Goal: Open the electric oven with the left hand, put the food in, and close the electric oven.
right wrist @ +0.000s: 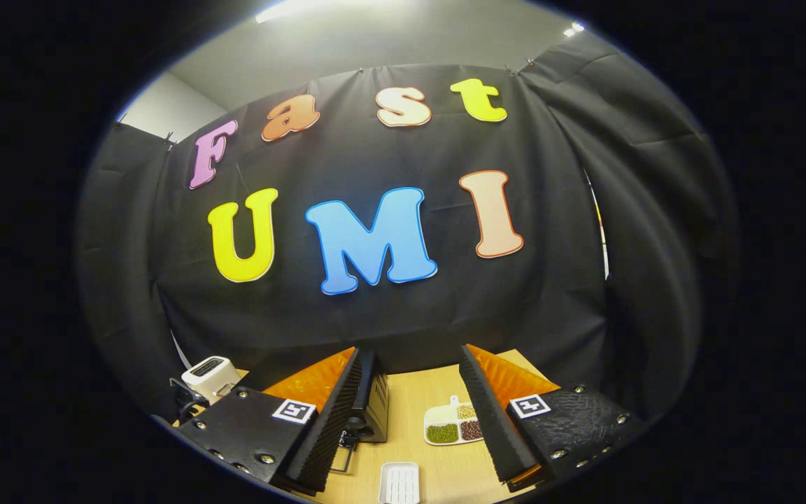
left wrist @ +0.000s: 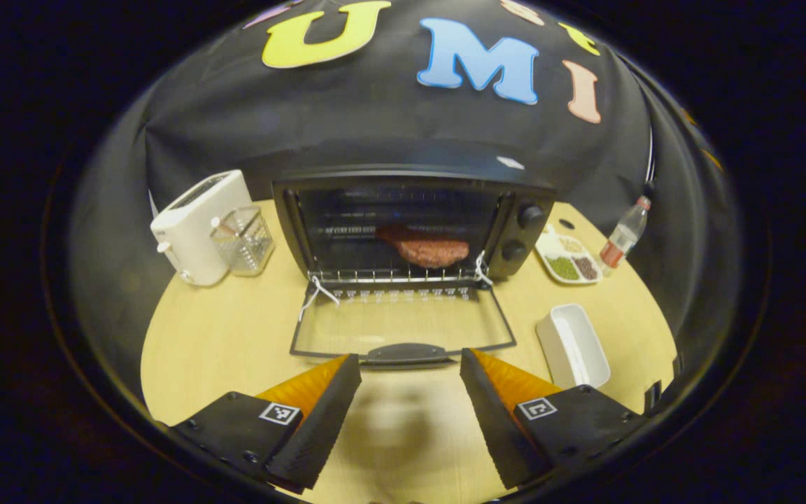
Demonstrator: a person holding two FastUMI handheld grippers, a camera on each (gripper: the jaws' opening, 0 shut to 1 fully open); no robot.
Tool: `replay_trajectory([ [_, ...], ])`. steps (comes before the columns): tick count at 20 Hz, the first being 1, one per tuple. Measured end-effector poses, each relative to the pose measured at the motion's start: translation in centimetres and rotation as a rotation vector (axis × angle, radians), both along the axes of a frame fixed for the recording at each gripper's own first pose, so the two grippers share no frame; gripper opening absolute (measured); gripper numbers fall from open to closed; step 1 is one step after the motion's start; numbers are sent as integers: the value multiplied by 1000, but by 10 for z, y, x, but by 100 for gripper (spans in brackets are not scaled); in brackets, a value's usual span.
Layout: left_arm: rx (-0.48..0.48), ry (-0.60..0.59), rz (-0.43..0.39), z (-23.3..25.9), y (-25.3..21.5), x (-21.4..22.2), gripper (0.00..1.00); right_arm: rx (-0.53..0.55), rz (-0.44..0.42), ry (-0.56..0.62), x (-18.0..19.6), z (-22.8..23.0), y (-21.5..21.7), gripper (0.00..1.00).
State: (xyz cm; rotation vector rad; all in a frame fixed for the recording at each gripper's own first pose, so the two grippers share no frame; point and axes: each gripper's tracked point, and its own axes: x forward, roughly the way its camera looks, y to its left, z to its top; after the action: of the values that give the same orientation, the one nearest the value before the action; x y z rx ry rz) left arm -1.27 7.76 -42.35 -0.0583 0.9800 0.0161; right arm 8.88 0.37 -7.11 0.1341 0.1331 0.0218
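Note:
The black electric oven (left wrist: 410, 217) stands at the back of the table with its glass door (left wrist: 403, 325) folded down flat. A reddish-brown piece of food (left wrist: 425, 249) lies on the wire rack inside. My left gripper (left wrist: 410, 364) hovers open just in front of the door's handle (left wrist: 406, 352), touching nothing. In the right gripper view, my right gripper (right wrist: 408, 364) is raised, open and holding nothing, with the oven's side (right wrist: 373, 409) behind its left finger.
A white toaster (left wrist: 196, 227) and a clear wire-patterned container (left wrist: 242, 240) stand left of the oven. Right of it are a divided dish of beans (left wrist: 569, 259), a small bottle (left wrist: 623, 234) and a white rectangular tray (left wrist: 574, 343). The tray (right wrist: 400, 483) and dish (right wrist: 453, 425) lie below my right gripper.

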Motion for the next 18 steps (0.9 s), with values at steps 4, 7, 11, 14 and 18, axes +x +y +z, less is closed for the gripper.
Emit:
replay_trajectory([
  [4, -54, 152, 4, -41, -5, -12, 98, 1, -11, 23, -2, -11, -10, 86],
  [7, -35, 229, 39, -64, 4, -13, 97, -9, -26, 33, -3, -17, -18, 86],
  [11, -15, 291, 41, -81, 4, -6, 98, -2, -38, 47, -4, -22, -27, 86],
  [14, 1, 329, 21, -90, 2, -3, 97, -14, -55, 51, -4, -22, -36, 86],
  [18, 16, 347, 15, -98, 4, 3, 98, -7, -72, 53, -6, -21, -43, 86],
])
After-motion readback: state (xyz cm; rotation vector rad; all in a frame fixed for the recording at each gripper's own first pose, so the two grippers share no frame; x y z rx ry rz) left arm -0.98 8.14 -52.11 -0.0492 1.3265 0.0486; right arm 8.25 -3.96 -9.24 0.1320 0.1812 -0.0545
